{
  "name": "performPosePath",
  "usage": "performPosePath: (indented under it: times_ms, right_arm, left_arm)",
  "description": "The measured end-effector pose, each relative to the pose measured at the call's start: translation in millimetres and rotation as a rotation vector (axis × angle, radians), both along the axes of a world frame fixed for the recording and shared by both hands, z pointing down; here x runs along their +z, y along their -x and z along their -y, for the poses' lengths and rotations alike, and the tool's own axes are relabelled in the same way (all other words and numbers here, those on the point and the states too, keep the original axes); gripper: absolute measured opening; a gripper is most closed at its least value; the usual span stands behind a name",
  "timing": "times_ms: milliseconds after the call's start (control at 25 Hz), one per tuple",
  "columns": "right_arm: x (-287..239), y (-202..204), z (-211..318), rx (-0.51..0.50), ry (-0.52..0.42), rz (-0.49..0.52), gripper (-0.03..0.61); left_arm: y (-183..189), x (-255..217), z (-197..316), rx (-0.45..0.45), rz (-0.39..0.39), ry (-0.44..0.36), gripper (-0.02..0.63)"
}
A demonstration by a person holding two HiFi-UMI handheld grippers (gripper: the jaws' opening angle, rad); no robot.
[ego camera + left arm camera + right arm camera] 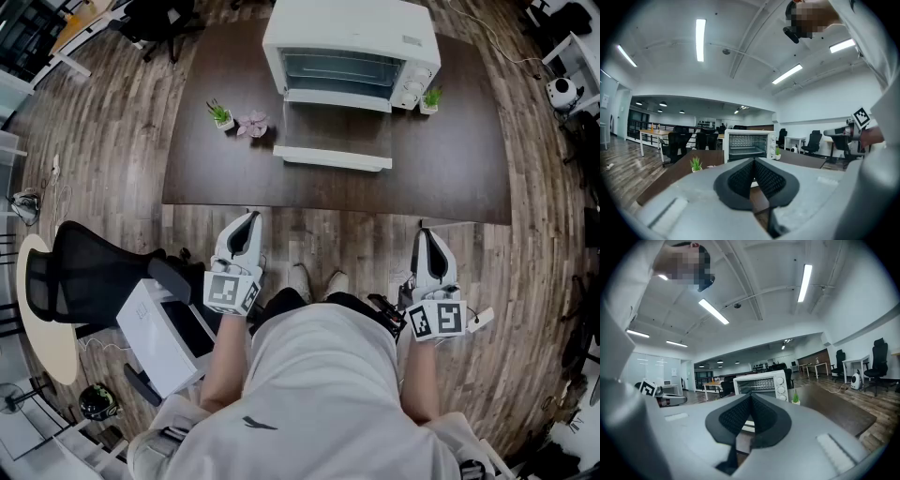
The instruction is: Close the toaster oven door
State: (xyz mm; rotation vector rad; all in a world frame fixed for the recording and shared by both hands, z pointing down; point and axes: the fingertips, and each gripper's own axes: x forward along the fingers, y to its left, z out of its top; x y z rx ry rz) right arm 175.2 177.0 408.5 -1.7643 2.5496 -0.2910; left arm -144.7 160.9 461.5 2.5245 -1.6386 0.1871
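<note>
Left tongs (249, 218) and right tongs (424, 235), clenched empty, hang before the bench (450, 178) front edge; the open door (333, 141) probably needs lifting next.

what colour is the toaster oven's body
White, with a glass-fronted door folded down open. The toaster oven shows best in the head view.

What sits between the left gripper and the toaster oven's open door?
Nothing. The head view shows only wood floor and bare dark table between the left gripper and the lowered toaster oven door.
</note>
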Motion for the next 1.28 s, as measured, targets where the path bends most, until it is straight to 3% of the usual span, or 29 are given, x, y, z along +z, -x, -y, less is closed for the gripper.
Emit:
performPosePath:
  times_ms: [360, 600, 1040, 1280]
  right_arm:
    - [1, 7, 3, 0.015, 0.019, 0.001, 0.0]
    - [-1, 10, 7, 0.032, 0.016, 0.062, 0.003]
    - [7, 50, 21, 0.043, 0.049, 0.01, 0.003]
    - [14, 70, 38, 0.039, 0.065, -0.027, 0.003]
  left_arm:
    - [5, 2, 2, 0.022, -0.016, 0.002, 0.003]
    - [10, 7, 5, 0.035, -0.029, 0.015, 0.003]
    - [36, 18, 35, 0.101, -0.082, 0.039, 0.003]
    - [37, 24, 65, 0.161, -0.067, 0.051, 0.003]
